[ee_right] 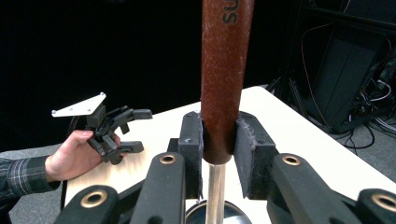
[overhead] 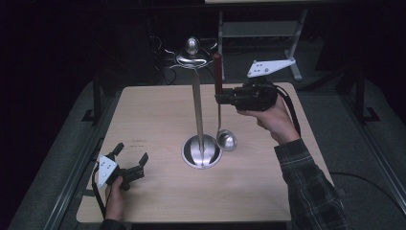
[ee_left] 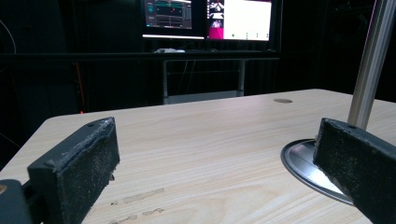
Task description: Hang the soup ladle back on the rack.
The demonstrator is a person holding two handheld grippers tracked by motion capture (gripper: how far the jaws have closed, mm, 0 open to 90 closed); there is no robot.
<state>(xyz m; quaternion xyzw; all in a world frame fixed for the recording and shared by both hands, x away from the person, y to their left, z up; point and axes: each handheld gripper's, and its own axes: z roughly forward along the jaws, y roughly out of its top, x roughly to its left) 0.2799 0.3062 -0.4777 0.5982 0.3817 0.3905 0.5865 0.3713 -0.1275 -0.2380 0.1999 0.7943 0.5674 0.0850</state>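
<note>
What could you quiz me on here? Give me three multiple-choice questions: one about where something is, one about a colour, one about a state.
1. Where is the ladle's bowl?
A. Just right of the stand's round base
B. Hooked on the stand's top
C. Beside the left hand-held gripper

2. What colour is the ladle's handle?
A. Bright green
B. Reddish brown
C. White

3. What state is the left hand-held gripper in?
A. Shut on the stand's pole
B. Shut on the ladle
C. Open, holding nothing

Answers:
1. A: the high view shows the bowl hanging low beside the base.
2. B: the right gripper view shows it reddish brown between the right hand-held gripper's jaws.
3. C: its jaws stand wide apart over bare table.
</note>
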